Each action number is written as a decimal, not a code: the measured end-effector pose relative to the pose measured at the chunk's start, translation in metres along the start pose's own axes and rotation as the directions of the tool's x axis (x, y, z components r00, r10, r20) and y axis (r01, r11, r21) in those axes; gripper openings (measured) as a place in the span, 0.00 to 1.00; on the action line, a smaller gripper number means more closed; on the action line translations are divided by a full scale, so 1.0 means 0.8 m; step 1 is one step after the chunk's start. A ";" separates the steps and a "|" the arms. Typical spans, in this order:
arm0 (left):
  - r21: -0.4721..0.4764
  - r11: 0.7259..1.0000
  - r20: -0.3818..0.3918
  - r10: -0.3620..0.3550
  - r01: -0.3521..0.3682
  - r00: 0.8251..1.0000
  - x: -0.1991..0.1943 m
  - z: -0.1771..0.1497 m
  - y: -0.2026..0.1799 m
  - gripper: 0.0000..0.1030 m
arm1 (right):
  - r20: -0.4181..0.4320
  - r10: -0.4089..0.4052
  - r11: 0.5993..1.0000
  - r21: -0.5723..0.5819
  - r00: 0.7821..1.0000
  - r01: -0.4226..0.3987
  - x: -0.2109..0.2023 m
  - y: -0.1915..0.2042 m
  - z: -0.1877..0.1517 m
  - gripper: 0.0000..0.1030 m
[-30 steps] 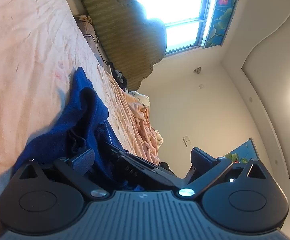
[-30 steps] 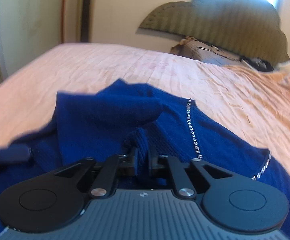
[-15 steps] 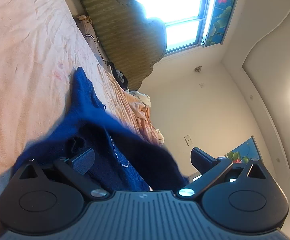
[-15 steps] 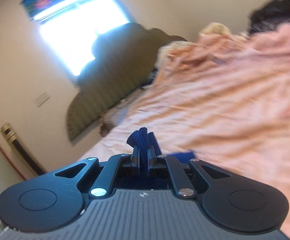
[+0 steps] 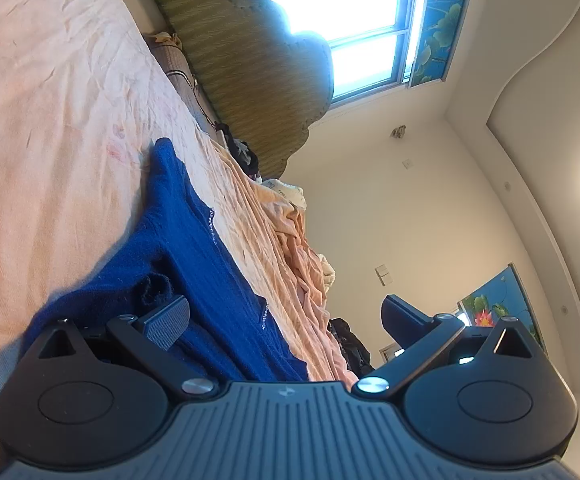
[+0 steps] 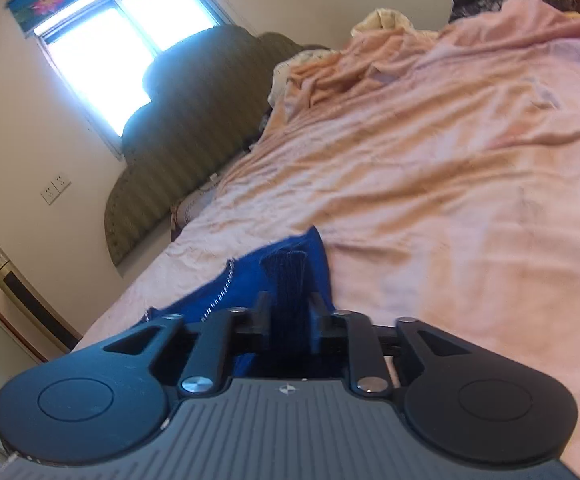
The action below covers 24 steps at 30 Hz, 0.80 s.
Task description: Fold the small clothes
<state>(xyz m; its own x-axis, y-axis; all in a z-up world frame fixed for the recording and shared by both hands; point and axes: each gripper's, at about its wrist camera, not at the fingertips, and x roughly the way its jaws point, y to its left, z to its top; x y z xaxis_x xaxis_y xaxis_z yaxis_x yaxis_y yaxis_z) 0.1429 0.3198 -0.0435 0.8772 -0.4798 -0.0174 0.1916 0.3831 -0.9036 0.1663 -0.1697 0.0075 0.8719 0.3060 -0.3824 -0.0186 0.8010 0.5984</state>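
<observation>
Since half a second ago the blue knit garment [image 5: 193,240] has dropped out of the air in the left wrist view and now lies flat on the bed sheet [image 5: 41,128]; in the right wrist view the camera has tipped lower toward the bed and the fabric between the fingers shows wider.

Left gripper [image 5: 285,316]: jaws wide apart, nothing between them. The textured pad of one finger [image 5: 167,322] sits just above the garment's near end; contact cannot be confirmed. The other finger stands clear against the wall.

Right gripper [image 6: 287,314]: jaws nearly together, clamped on a dark, ribbed fold of the blue knit garment [image 6: 290,276], which stands up between the fingers.

Garment: spread along the sheet, running from the left gripper toward the headboard [image 5: 245,68], with a line of small sparkling studs [image 5: 211,224] along one edge. Beyond it, a rumpled peach blanket [image 5: 290,248] is bunched toward the far side of the bed. A bright window [image 5: 354,28] sits behind the headboard.
</observation>
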 end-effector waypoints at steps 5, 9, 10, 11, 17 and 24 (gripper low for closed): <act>0.000 1.000 0.000 0.000 0.000 1.000 0.000 -0.001 0.000 1.00 | 0.021 -0.023 0.998 0.062 1.000 0.022 -0.007 -0.016 0.008 0.43; 0.000 1.000 0.000 0.000 0.000 1.000 0.000 0.000 0.000 1.00 | -0.053 -0.107 0.993 0.036 0.993 0.109 0.007 -0.015 0.013 0.14; 0.000 1.000 0.000 0.000 0.000 1.000 0.000 -0.001 0.000 1.00 | -0.061 -0.129 0.991 0.015 0.990 0.130 0.010 -0.013 0.012 0.13; 0.000 1.000 0.000 0.000 0.000 1.000 0.000 -0.001 0.000 1.00 | -0.052 -0.144 0.990 -0.010 0.988 0.144 0.009 -0.009 0.011 0.11; -0.002 1.000 0.001 -0.002 0.002 1.000 0.000 0.000 0.001 1.00 | 0.078 -0.182 0.980 -0.068 0.980 0.187 -0.013 0.013 0.032 0.09; -0.009 1.000 0.001 -0.006 0.006 1.000 0.001 0.000 0.004 1.00 | 0.026 -0.261 0.959 -0.107 0.965 0.262 0.000 -0.005 0.011 0.09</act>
<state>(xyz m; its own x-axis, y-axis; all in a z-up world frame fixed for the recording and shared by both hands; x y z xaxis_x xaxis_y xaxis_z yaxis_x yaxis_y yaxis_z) 0.1441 0.3209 -0.0463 0.8767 -0.4809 -0.0117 0.1924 0.3729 -0.9077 0.1703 -0.1773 0.0113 0.8592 0.0730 -0.5064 0.1579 0.9036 0.3982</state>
